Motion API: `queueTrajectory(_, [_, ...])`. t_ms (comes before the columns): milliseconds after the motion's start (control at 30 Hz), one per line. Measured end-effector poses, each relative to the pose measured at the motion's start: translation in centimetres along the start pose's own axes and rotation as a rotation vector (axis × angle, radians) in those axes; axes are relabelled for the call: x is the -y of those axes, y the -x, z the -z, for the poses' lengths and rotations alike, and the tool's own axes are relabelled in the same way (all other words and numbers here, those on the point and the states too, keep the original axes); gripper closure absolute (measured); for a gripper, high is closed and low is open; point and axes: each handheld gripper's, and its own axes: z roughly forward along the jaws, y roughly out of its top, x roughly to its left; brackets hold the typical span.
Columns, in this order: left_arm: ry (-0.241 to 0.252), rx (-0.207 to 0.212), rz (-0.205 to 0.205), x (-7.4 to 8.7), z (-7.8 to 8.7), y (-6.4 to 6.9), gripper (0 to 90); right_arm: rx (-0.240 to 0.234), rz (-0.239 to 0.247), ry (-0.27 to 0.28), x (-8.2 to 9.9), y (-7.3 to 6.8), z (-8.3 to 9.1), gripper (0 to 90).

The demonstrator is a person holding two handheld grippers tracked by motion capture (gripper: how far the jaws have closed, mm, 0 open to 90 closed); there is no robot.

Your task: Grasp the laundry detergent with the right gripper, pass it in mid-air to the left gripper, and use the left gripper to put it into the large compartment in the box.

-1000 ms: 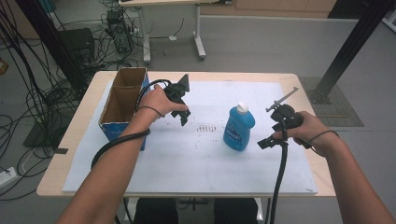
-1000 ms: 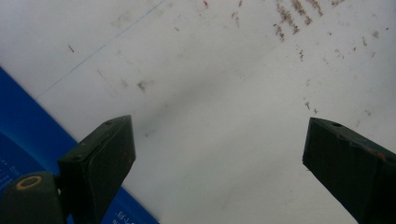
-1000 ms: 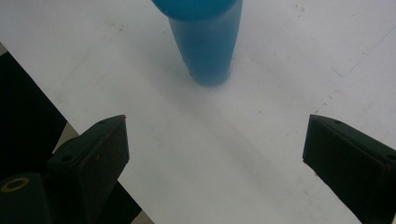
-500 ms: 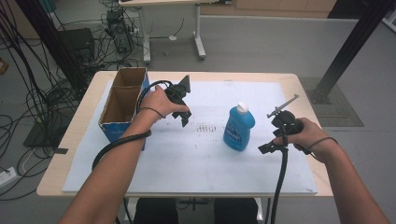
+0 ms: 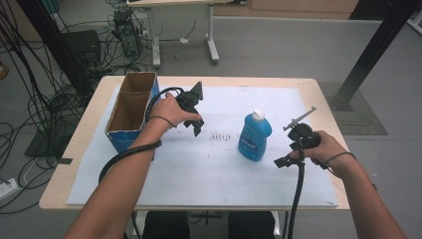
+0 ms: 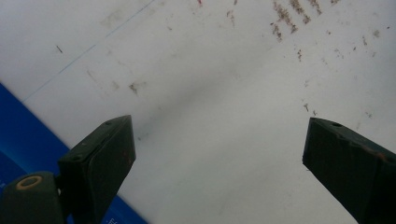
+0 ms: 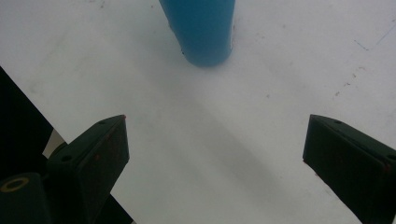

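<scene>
— Where's the bottle (image 5: 254, 136) from where you stand?

— Just right of centre in the high view, upright on the white mat (image 5: 209, 169), white cap up. In my right gripper view its blue base sits at the top middle of the frame, well ahead of my jaws.

— And your grippers?

— My right gripper (image 5: 284, 161) is at the lower right of the high view, near the bottle, jaws spread wide with nothing between them. My left gripper (image 5: 195, 128) hovers left of centre over the mat, beside the cardboard box (image 5: 130, 112); its jaws are also wide apart and empty.

— How do you expect the bottle to handle?

— I'd judge it a plastic bottle with liquid inside, so fairly heavy low down, and its smooth walls may be slippery and give a little under pressure. It looks flattened, wider one way than the other.

— So where would you take hold?

— Across the narrow sides of the body, around the label, squeezing firmly but not hard. The cap seems too small and high; it could tip.
</scene>
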Motion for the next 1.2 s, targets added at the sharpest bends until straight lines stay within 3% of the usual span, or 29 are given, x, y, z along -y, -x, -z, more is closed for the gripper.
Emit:
queueTrajectory(467, [0.008,-0.002,0.003,0.2,-0.3,0.1,9.4,0.01,-0.001,0.052,1.5,-0.1,-1.2,6.3])
queueTrajectory(1000, [0.006,-0.002,0.006,0.4,-0.5,0.0,9.5,0.025,0.009,0.159,3.8,-0.2,-2.0,6.2])
queueTrajectory(1200, [0.014,-0.004,0.011,0.5,-0.5,0.0,9.5,0.022,0.011,0.225,5.1,-0.1,-2.2,6.2])
